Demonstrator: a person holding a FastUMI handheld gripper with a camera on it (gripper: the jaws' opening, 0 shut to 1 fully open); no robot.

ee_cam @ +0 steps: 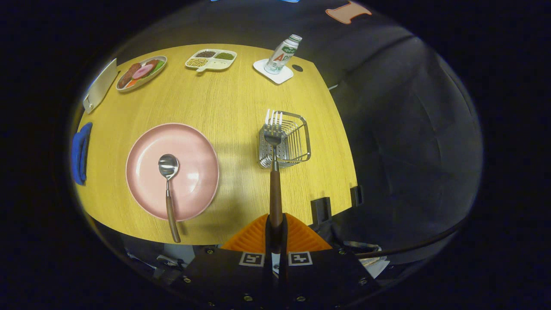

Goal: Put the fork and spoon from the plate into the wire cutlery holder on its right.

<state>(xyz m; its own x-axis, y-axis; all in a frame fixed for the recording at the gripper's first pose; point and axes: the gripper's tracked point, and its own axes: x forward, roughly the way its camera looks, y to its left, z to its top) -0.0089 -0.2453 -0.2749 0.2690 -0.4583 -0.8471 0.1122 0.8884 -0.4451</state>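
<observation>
Dark flat-topped gripper [275,221] body with small shiny screws dotted along its edges, two square black-and-white tag markers sitting side by side just behind the fingers, ribbed wedge-shaped fingers [254,237] tapering toward the front, plus a thin dark cable looping off to the right.

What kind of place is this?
Likely a mock dining table in a recording booth: wooden table, pink plate with spoon, food trays. Gripper holds a fork.
</observation>
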